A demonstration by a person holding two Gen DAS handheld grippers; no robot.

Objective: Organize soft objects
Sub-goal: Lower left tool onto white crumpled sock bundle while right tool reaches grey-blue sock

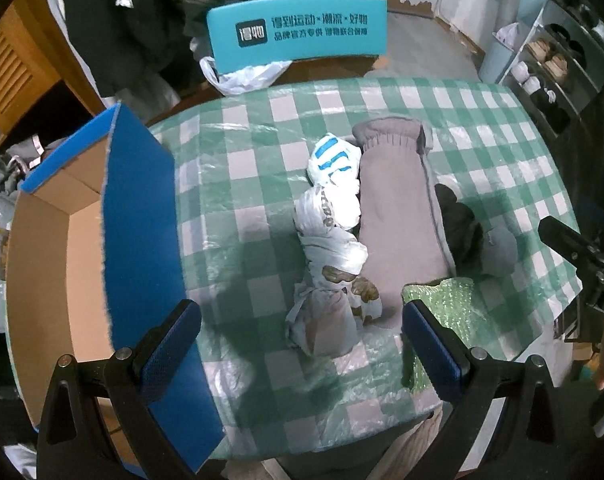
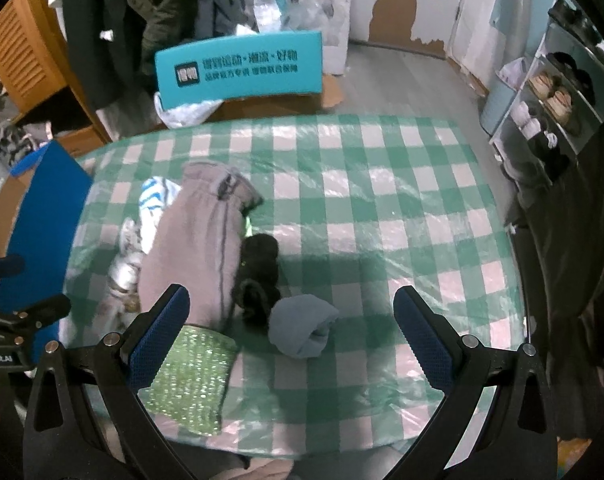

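On the green checked table (image 1: 262,128) lie soft things: a twisted white plastic bag (image 1: 330,240) with blue and brown print, a folded grey-pink garment (image 1: 398,216), a black cloth (image 1: 458,220), a rolled blue-grey sock (image 1: 500,250) and a green bubble-wrap sheet (image 1: 446,300). My left gripper (image 1: 298,340) is open, low over the near end of the bag. In the right wrist view the garment (image 2: 198,240), black cloth (image 2: 260,276), sock (image 2: 302,330) and bubble wrap (image 2: 190,380) sit ahead of my open right gripper (image 2: 292,328), with the sock between its fingers.
An open cardboard box (image 1: 62,264) with blue flaps (image 1: 142,220) stands at the table's left edge. Beyond the far edge are a teal printed box (image 1: 298,34), plastic bags and hanging dark coats. A shoe rack (image 2: 554,100) stands at the right. The right gripper's body (image 1: 582,256) shows at the right.
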